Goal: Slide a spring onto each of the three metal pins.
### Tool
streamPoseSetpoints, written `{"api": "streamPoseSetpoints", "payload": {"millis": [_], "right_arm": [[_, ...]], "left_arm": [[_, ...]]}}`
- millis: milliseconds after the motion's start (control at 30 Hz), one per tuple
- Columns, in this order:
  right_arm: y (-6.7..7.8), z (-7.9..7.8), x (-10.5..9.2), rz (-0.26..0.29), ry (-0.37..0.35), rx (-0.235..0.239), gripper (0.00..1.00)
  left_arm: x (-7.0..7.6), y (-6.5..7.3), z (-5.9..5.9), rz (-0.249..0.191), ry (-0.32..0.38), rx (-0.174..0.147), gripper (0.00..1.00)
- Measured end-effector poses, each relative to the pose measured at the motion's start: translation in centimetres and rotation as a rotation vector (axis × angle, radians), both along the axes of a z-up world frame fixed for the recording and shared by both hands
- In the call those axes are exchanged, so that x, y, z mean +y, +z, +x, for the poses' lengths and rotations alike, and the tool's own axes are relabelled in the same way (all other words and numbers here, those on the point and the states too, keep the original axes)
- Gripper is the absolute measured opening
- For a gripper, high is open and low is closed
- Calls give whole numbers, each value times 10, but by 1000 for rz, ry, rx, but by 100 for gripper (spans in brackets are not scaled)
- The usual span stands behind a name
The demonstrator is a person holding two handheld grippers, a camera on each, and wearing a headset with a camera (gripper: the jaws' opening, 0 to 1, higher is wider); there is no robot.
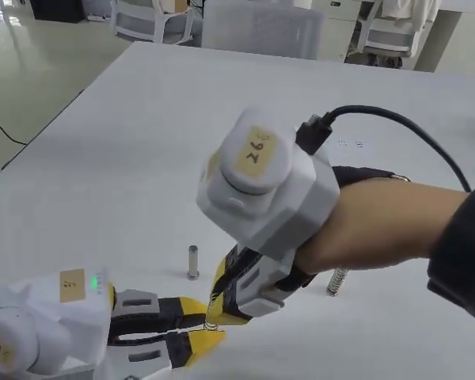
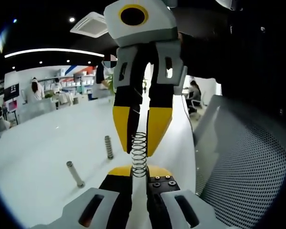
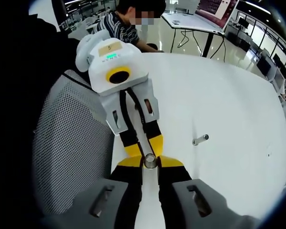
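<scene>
The coiled steel spring stands upright on the white worktop, its long axis vertical. The right tool, directly above, clamps its upper coils; the left tool clamps its foot.

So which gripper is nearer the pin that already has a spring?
Right. The right gripper hangs just beside that pin; the left gripper sits beyond it, farther off, tips meeting at another spring.
</scene>
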State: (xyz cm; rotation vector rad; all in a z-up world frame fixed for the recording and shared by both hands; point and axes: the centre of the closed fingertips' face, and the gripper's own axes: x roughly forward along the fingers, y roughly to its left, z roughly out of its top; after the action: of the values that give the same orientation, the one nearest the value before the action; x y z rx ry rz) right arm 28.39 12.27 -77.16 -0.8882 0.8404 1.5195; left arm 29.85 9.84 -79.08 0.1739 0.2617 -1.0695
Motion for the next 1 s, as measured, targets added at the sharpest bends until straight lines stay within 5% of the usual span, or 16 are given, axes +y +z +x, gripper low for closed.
{"api": "streamPoseSetpoints", "payload": {"millis": [500, 1000], "right_arm": [[-9, 0, -3, -34, -3, 11, 9], [-7, 5, 1, -27, -13, 6, 9]], "left_arm": [[-5, 5, 2, 27, -20, -20, 2], [2, 4, 7, -6, 17, -12, 8]]}}
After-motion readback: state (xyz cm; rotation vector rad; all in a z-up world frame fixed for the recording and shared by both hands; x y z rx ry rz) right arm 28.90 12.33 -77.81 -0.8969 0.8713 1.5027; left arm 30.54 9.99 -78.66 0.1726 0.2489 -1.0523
